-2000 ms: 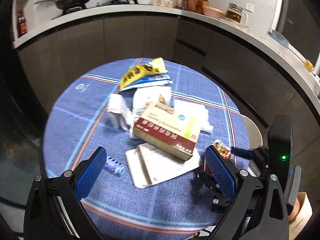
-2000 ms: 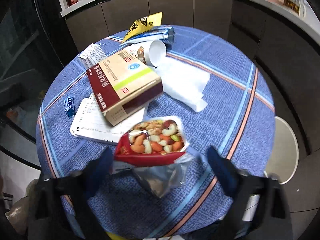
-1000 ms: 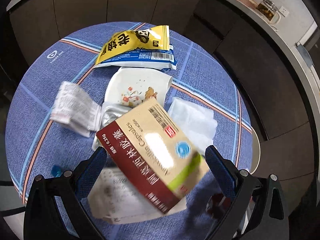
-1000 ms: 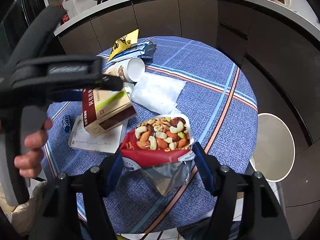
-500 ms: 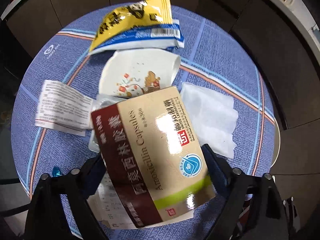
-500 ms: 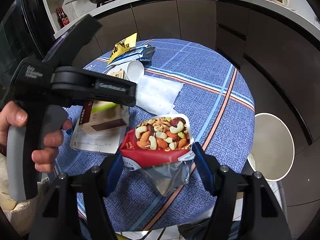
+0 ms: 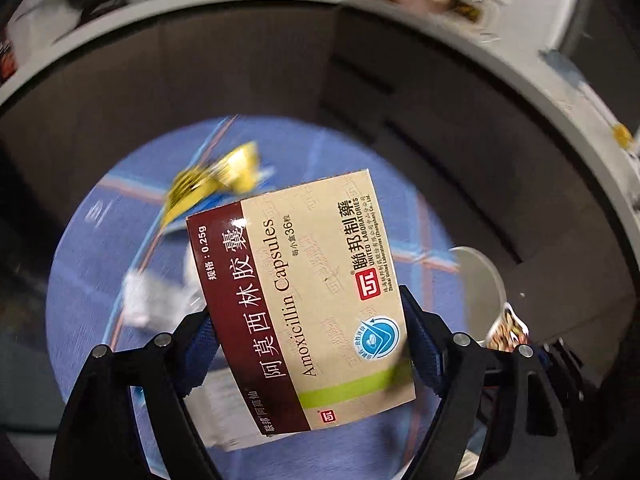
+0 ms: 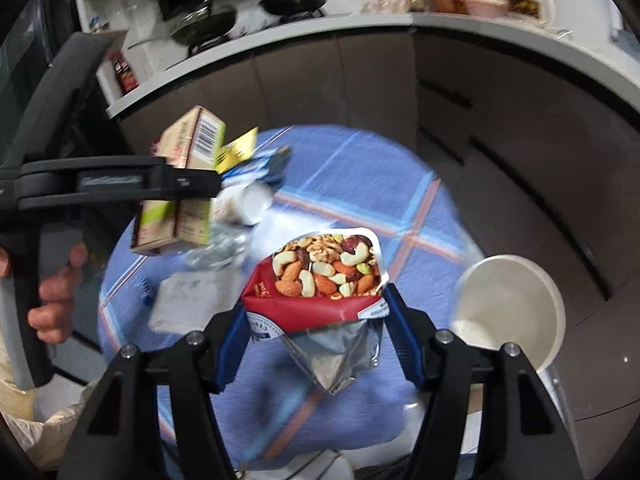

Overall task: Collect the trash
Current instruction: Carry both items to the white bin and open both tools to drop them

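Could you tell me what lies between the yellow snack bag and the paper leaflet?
A tipped white cup and crumpled silver foil lie between the yellow snack bag and the leaflet, seen in the right wrist view.

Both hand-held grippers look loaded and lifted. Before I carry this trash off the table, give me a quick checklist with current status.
1. Left hand-held gripper on the medicine box: ok, blue pads at both side edges, jaws closing, box off the table.
2. Right hand-held gripper on the nut packet: ok, pinched between the pads.
3. Packet's torn foil end hangs down: cannot tell whether anything is left inside to spill.
4. Box clear of the packet: ok, box up left in the right wrist view, apart.
5. Trash left on the blue tablecloth: not ok, yellow wrapper, paper cup and leaflet remain.
6. Bin location: cannot tell.
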